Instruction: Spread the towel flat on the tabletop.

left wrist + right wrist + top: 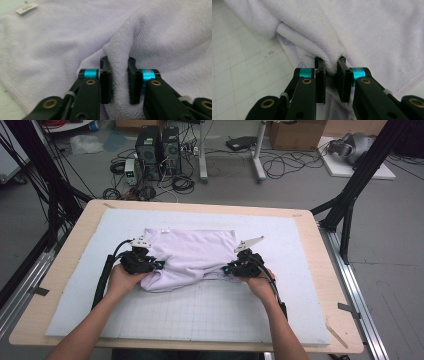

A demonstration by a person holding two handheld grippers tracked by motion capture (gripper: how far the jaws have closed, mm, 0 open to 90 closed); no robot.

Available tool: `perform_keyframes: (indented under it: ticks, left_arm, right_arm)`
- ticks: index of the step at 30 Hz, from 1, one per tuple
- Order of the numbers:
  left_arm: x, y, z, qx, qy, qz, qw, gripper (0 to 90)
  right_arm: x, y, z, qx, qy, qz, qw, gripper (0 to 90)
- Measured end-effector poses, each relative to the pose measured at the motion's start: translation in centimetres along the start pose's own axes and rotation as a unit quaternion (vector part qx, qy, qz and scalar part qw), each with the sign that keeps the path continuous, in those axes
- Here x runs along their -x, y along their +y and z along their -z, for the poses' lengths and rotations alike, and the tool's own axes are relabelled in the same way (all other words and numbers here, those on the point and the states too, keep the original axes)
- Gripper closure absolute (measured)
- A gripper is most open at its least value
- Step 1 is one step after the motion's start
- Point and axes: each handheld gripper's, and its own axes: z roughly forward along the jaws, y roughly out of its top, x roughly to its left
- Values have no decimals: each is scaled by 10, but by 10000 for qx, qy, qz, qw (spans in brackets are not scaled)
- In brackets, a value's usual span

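From above, a pale lilac towel (192, 257) lies half folded on a white gridded mat (200, 315) that covers a light wooden table (60, 285). The left gripper (159, 265) bites the towel's near left corner and the right gripper (227, 269) its near right corner. Both forearms come in from the near edge, hands wrapped around the gripper bodies, jaws pointing inward at the cloth. Behind the table the grey floor holds two black computer towers (159, 147), loose cables and cardboard boxes (295, 134).

In the left gripper view, the left gripper (119, 83) is clenched on a raised fold of the towel (155, 37), terry bulging between the pads. A small white label (26, 8) is sewn at the towel's far hem, its print too small to read.

In the right gripper view, the right gripper (331, 81) pinches a bunched towel (367, 35) edge tight over the mat (239, 65). Faint blue marks show on the cloth beside the fold, illegible.
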Motion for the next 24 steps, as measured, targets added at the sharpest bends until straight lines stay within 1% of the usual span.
perform_keyframes:
  ticks: [1, 2, 3, 5, 7, 9, 11, 12, 14, 15, 17, 18, 19, 21, 24]
  left_arm:
    - [0, 0, 3, 20, 35, -2, 10000, 684]
    - [0, 1, 9, 60, 27, 19, 10000, 658]
    - [0, 1, 13, 110, 37, 54, 9999, 619]
    - [2, 2, 25, 273, 65, 84, 9996, 557]
    - [6, 3, 39, 398, 37, 21, 9992, 537]
    - [9, 4, 52, 406, 78, -86, 9991, 494]
    - [14, 3, 64, 409, 111, -232, 9988, 473]
    - [17, 1, 70, 452, 130, -275, 9985, 465]
    - [24, -2, 78, 541, 67, -357, 9979, 459]
    - [26, -3, 79, 557, 18, -402, 9976, 460]
    - [35, -7, 77, 498, -108, -529, 9973, 463]
    - [41, -10, 72, 459, -207, -608, 9969, 467]
    - [44, -11, 69, 423, -294, -643, 9966, 487]
    - [50, -16, 56, 239, -448, -751, 9959, 507]
    - [52, -21, 40, 64, -492, -741, 9960, 511]
  right_arm:
    - [0, 0, 1, 10, -24, -4, 10000, 778]
    - [-1, 0, 3, 18, -73, 22, 10000, 750]
    - [-3, 1, 6, 5, -160, 44, 9999, 717]
    - [-7, 2, 11, 35, -234, 130, 9996, 682]
    - [-14, 2, 20, 107, -325, 234, 9991, 664]
    - [-20, 2, 30, 274, -418, 298, 9983, 641]
    - [-26, 0, 40, 471, -496, 349, 9970, 635]
    - [-28, -1, 45, 513, -507, 340, 9968, 630]
    - [-33, -2, 52, 593, -441, 371, 9966, 633]
    - [-38, -2, 53, 650, -454, 485, 9957, 634]
    - [-44, -3, 50, 608, -404, 591, 9956, 631]
    - [-45, -3, 47, 589, -403, 641, 9954, 627]
    - [-48, -3, 42, 524, -382, 679, 9956, 621]
    - [-49, -3, 33, 463, -350, 697, 9959, 613]
    - [-49, 0, 17, 340, -324, 703, 9964, 602]
